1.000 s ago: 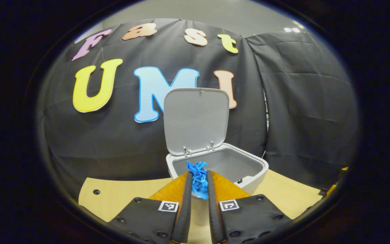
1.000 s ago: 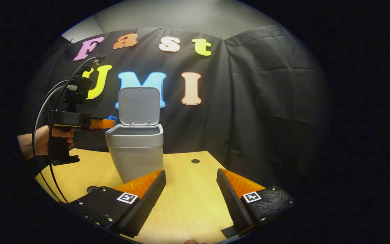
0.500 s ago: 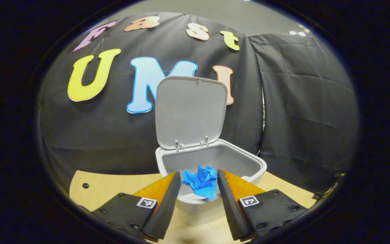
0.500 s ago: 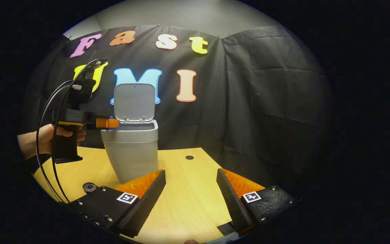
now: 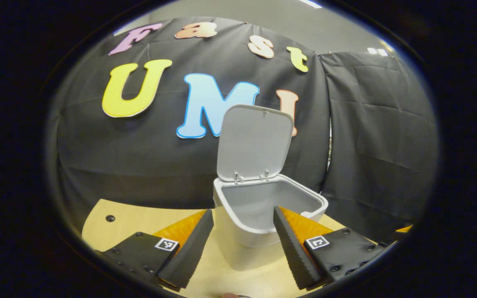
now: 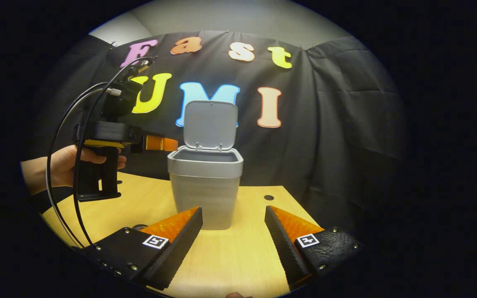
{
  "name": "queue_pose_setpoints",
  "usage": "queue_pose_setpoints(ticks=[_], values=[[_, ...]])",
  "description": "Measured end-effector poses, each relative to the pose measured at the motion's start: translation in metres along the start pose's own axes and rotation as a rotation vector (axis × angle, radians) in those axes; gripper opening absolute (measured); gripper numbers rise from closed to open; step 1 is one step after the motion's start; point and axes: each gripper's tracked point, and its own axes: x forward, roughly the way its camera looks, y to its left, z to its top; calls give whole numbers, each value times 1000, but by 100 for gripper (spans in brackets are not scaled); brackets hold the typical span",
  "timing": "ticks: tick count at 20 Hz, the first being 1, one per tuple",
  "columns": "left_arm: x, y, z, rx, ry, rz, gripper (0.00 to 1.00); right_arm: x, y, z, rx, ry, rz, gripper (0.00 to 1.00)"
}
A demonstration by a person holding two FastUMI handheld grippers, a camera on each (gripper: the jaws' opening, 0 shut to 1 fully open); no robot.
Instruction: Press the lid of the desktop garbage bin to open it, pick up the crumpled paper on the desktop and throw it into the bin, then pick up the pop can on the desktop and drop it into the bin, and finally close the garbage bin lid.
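Your wooden table point(image 6: 230, 256) carries the grey bin point(image 6: 205, 194), which stands upright on it in front of the black cloth wall. The bin's lid point(image 5: 255, 142) is raised, hinged at the bin's back edge. Your left gripper point(image 5: 242, 231) sits just short of the bin's near rim, its fingers spread apart with nothing between them. Your right gripper point(image 6: 233, 225) is low before the bin, fingers also parted and empty. Your hand point(image 6: 75, 163) holds the left gripper beside the bin.

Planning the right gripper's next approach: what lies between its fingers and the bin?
In the right gripper view, only bare wooden tabletop lies between the open right gripper and the grey bin; nothing stands on that stretch.
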Motion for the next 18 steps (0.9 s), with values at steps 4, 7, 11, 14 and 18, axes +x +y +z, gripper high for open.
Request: queue_pose_setpoints(ticks=[4,7,11,14,18], values=[[-35,28,0,5,-34,49,100,13,43,-1,-28,3,127,97],[-61,48,-10,12,-38,89,96,21,72,-6,-40,12,209,97],[-90,72,-27,30,-18,145,100,31,106,-18,-58,41,295,97],[-110,83,-39,7,-7,176,100,38,129,-31,-72,66,353,97],[-135,97,-58,-9,10,219,96,49,158,-54,-56,125,429,97]])
